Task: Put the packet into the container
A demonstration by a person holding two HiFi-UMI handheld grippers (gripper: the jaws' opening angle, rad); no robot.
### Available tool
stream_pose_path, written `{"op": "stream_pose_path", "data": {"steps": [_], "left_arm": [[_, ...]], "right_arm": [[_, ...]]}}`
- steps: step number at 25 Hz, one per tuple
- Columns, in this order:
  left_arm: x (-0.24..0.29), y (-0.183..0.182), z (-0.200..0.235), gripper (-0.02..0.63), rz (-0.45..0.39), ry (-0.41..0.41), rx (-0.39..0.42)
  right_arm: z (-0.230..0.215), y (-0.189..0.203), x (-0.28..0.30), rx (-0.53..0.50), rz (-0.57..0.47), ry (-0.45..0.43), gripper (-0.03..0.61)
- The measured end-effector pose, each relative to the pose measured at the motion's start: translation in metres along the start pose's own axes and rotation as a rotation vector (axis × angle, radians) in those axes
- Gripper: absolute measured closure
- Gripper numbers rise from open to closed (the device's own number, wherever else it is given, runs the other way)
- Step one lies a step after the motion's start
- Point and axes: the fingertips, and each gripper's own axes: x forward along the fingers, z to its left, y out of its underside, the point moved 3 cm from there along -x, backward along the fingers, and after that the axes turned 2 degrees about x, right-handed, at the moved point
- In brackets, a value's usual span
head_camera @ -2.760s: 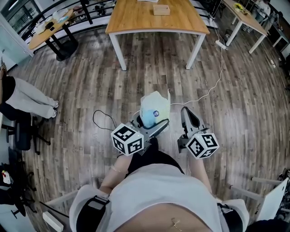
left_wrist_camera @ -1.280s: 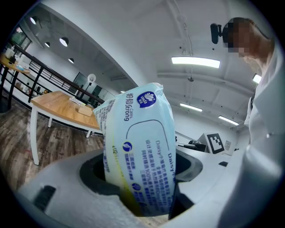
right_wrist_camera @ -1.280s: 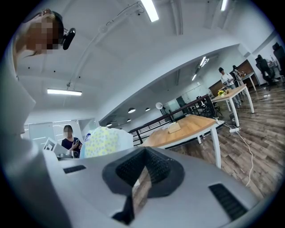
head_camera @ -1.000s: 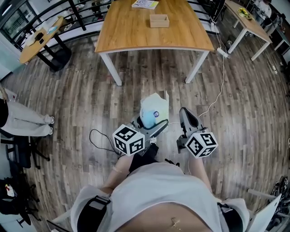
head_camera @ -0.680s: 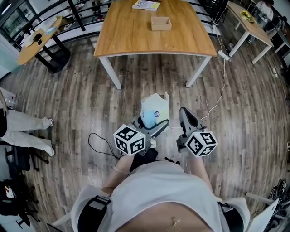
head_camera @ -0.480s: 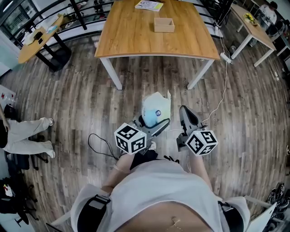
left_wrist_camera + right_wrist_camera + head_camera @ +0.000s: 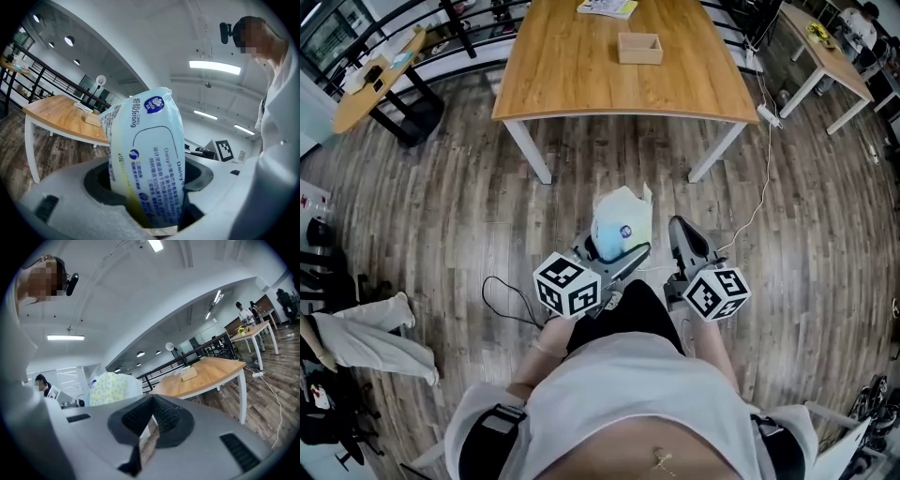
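Left tongs (image 7: 151, 194) clamp the packet (image 7: 147, 145) low down; looks soft, light, I'd keep that hold; right tongs (image 7: 149, 425) closed, empty

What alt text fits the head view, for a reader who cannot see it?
A person, seen from above, holds a white-and-blue packet in the left gripper; the right gripper beside it is empty. Ahead on the wood floor stands a wooden table bearing a small box.

Head view: from above, steeply down onto floor (image 7: 441, 216) and wooden table (image 7: 623, 70). Gripper views: close along own jaws, tilted upward. All share that table and packet (image 7: 621, 228).
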Motion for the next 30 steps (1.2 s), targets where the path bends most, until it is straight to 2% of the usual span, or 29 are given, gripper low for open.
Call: {"op": "stream_pose_path", "data": {"steps": [9, 22, 30], "left_arm": [[0.006, -0.006, 0.011, 0.285, 0.000, -0.017, -0.016], [0.053, -0.046, 0.068, 0.285, -0.021, -0.048, 0.013], [0.079, -0.065, 0.098, 0.285, -0.017, -0.044, 0.025]], "right_arm": [[-0.011, -0.008, 0.015, -0.017, -0.002, -0.008, 0.568], [-0.044, -0.031, 0.085, -0.002, 0.011, -0.042, 0.568], [-0.071, -0.055, 0.120, -0.025, -0.006, -0.014, 0.568]]}}
